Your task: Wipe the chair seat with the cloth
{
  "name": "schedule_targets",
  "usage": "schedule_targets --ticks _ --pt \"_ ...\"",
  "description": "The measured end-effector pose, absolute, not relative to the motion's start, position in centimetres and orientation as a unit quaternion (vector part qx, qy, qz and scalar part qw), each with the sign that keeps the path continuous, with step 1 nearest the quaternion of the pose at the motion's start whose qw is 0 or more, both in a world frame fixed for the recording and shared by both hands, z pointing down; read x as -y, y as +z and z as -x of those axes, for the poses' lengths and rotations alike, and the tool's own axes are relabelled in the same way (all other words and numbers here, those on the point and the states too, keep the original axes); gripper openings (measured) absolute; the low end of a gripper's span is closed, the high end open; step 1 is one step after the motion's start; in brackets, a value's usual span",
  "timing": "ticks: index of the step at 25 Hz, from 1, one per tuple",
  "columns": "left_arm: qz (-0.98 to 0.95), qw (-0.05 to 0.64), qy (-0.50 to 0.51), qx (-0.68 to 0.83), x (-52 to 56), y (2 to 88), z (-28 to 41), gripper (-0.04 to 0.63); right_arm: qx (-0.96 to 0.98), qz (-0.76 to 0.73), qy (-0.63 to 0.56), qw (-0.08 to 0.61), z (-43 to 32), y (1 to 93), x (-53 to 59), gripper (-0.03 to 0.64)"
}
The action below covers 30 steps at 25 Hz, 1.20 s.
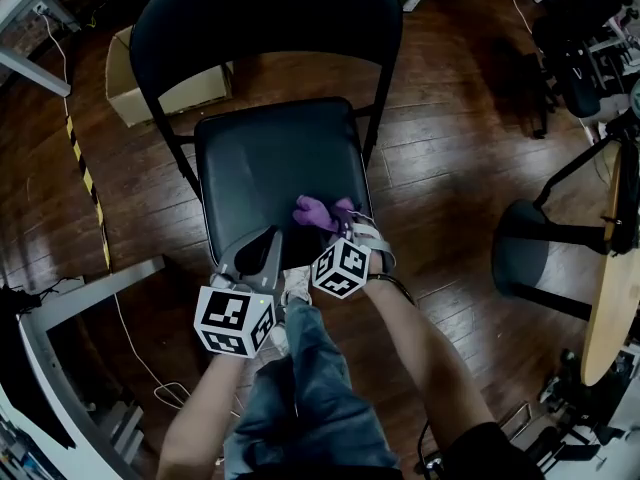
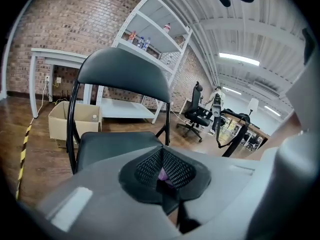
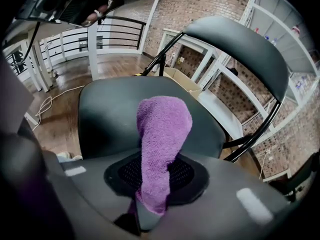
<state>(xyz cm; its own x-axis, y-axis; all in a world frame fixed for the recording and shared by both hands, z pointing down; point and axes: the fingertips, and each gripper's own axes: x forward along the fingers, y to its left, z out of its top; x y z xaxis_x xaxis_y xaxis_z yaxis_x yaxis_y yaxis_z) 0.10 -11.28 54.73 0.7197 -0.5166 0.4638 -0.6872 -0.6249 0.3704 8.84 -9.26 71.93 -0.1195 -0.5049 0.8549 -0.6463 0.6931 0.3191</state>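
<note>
The black folding chair stands in front of me; its seat (image 1: 265, 163) fills the middle of the head view. A purple cloth (image 1: 318, 211) lies bunched on the seat's front right part. My right gripper (image 1: 350, 226) is shut on the cloth (image 3: 162, 134), which sticks out forward from between its pads over the seat (image 3: 107, 109). My left gripper (image 1: 265, 243) hovers over the seat's front edge, just left of the cloth. Its mesh pads meet (image 2: 162, 166), and a sliver of purple shows at their base. The seat (image 2: 110, 144) and the backrest (image 2: 125, 71) lie ahead of it.
A cardboard box (image 1: 140, 88) sits on the wooden floor behind the chair at left. Yellow-black tape (image 1: 85, 178) and a white frame beam (image 1: 95, 293) run along the left. A round black table base (image 1: 525, 248) and a wooden tabletop edge (image 1: 610, 298) stand at right.
</note>
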Motion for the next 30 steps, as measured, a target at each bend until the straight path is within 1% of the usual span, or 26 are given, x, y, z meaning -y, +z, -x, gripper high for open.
schedule_targets --ticks 10,18,23,27,30 --pt "-0.89 0.274 0.158 0.329 7.3 55.3 -0.8 0.003 0.756 -0.393 0.071 0.519 -7.1 71.5 3.0 0.081" --pt "-0.892 0.273 0.161 0.322 6.8 55.1 -1.4 0.003 0.758 -0.392 0.08 0.515 -6.8 71.4 2.3 0.081" --pt "-0.892 0.274 0.156 0.324 8.6 54.7 -2.0 0.003 0.764 -0.423 0.071 0.483 -7.5 68.6 6.0 0.081" --pt "-0.895 0.272 0.155 0.319 10.7 54.3 -3.1 0.004 0.749 -0.476 0.085 0.452 -10.0 66.4 11.8 0.081" --pt "-0.897 0.271 0.154 0.314 12.7 53.9 -4.4 0.003 0.735 -0.504 0.096 0.442 -12.5 65.3 15.8 0.082"
